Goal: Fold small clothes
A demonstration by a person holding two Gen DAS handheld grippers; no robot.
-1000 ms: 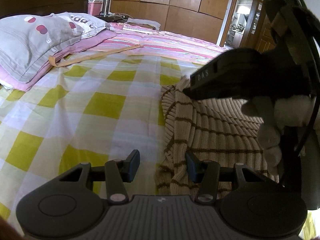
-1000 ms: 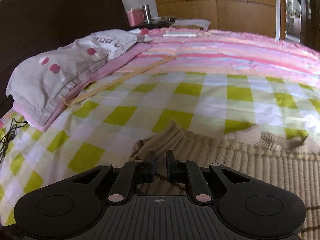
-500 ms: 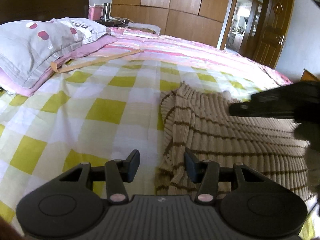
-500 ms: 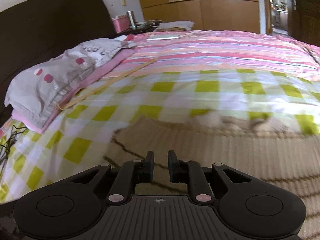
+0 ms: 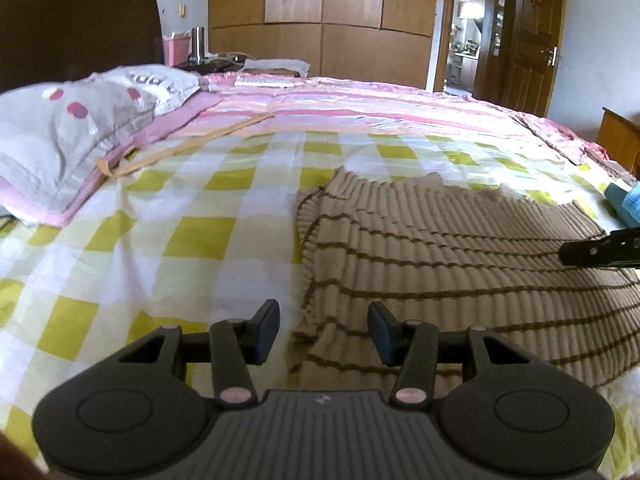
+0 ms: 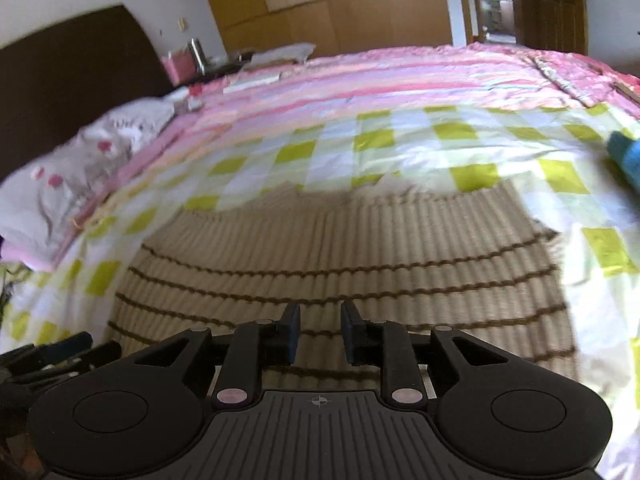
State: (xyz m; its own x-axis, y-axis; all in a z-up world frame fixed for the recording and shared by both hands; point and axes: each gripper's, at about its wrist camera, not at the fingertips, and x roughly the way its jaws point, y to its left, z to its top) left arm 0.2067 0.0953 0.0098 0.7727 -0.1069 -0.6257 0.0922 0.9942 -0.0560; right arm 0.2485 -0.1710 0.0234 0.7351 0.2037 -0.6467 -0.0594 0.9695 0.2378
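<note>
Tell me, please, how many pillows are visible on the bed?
1: a grey pillow with pink spots lies at the bed's left edge by the headboard. Others may sit out of view.

Home bedroom. Large bed (image 5: 224, 208) spread with a yellow-and-white checked sheet and a pink striped cover (image 5: 360, 108), grey pillow (image 5: 68, 136) with red spots lying on a pink one at a dark headboard (image 5: 80, 20); bedside stand with a pink box (image 5: 176, 50) and a metal flask (image 5: 197, 42). Far wall taken up by a wooden wardrobe (image 5: 332, 20), with an open wooden door (image 5: 532, 32) giving onto another lit room.
</note>
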